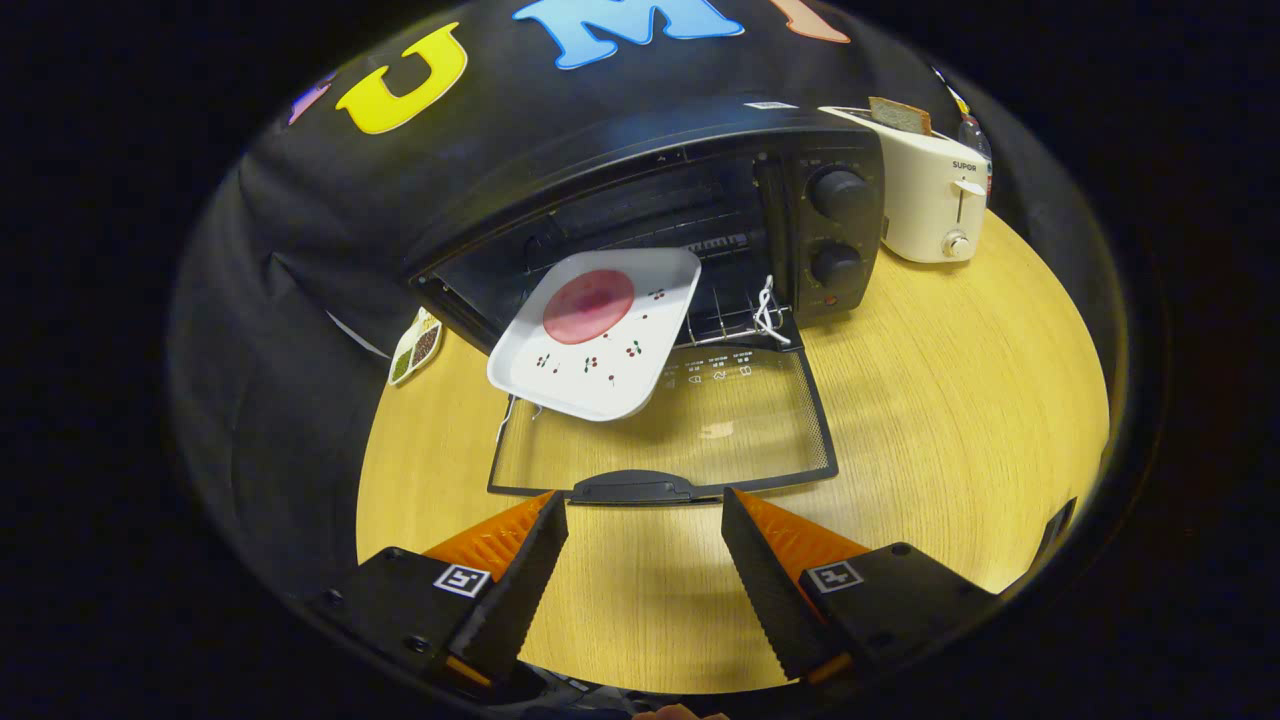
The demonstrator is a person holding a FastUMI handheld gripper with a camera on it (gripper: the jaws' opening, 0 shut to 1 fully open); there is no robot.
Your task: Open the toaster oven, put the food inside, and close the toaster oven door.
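A black toaster oven (700, 190) stands on the wooden table with its glass door (700, 420) folded down flat toward me. A white square plate (600, 335) carrying a round pink slice of food (588, 305) rests tilted on the pulled-out wire rack (745, 325), half inside the oven mouth and half over the door. The door's black handle (632, 487) lies just ahead of my fingertips. My gripper (645, 505) is open, its fingers spread wide on either side of the handle, with nothing between them.
To the right of the oven stands a white pop-up toaster (935, 190) with a slice of bread (900, 115) in its slot. A small divided dish (416, 345) sits at the table's left edge. Bare wood (960, 400) spreads right of the door.
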